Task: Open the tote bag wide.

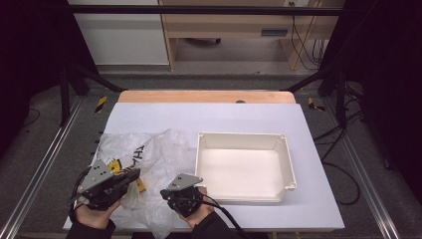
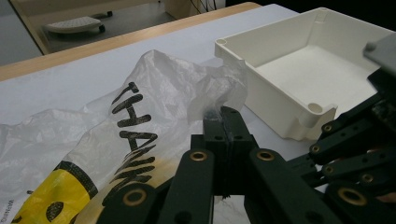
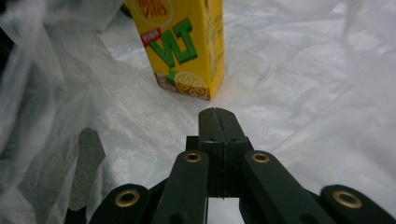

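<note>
A crumpled white plastic bag (image 1: 154, 149) with black lettering and a yellow print lies on the table's left half. My left gripper (image 1: 135, 174) is shut on a fold of the bag's film (image 2: 219, 95), which rises from between its jaws (image 2: 223, 116). My right gripper (image 1: 166, 192) sits at the bag's near edge, and its jaws (image 3: 218, 114) are pressed together over the bag's film (image 3: 303, 84). I cannot tell whether film is pinched there. A yellow lemon tea carton (image 3: 187, 42) stands upright inside the bag just beyond the right gripper's tips.
A white, empty rectangular bin (image 1: 288, 164) sits right of the bag, its near corner (image 2: 317, 108) close to both grippers. A white mat (image 1: 224, 117) covers the table, with a wooden strip (image 1: 206, 96) at the far edge. Metal rails run along both sides.
</note>
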Demonstrator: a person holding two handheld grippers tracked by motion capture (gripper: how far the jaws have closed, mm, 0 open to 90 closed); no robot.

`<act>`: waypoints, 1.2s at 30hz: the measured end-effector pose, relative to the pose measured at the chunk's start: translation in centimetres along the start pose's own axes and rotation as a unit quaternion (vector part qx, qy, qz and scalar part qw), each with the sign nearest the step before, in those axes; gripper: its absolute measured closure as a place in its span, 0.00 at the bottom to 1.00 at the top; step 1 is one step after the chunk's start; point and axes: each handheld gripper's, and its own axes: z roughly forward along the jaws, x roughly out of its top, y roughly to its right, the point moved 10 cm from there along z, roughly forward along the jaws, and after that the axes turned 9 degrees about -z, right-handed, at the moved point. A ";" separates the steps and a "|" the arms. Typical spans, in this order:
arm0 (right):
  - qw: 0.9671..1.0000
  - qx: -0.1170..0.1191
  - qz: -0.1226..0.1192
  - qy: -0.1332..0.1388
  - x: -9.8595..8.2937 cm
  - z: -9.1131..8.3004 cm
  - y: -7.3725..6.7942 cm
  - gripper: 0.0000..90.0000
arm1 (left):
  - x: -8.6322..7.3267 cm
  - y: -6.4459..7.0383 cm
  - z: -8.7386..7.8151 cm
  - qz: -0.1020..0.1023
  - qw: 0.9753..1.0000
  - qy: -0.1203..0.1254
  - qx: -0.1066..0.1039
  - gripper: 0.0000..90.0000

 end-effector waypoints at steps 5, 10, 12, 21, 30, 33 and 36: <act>1.000 -0.002 -0.009 -0.028 -1.6 2.1 -1.0 1.00 | -0.1 -0.3 -0.2 -0.003 1.000 0.003 0.002 1.00; 0.999 -0.003 -0.003 -0.050 -3.1 3.5 -1.6 1.00 | 0.1 -0.8 -0.7 -0.008 1.000 0.010 0.005 1.00; 0.998 -0.006 -0.005 -0.058 -3.5 3.7 -1.7 1.00 | 0.2 -0.9 -0.8 -0.009 1.000 0.012 0.006 1.00; 0.999 -0.005 -0.002 -0.054 -3.9 3.9 -1.6 1.00 | 0.6 -3.0 -2.6 -0.023 0.999 0.039 0.031 1.00; 0.999 -0.002 0.003 -0.052 -4.0 3.8 -1.6 1.00 | -0.2 -5.9 -4.4 -0.043 0.995 0.052 0.068 1.00; 0.999 -0.002 0.003 -0.051 -4.0 3.8 -1.6 1.00 | -0.9 -7.1 -4.6 -0.052 0.994 0.048 0.081 1.00; 0.999 -0.002 0.003 -0.051 -4.1 3.8 -1.5 1.00 | -2.0 -8.3 -4.6 -0.061 0.993 0.038 0.095 1.00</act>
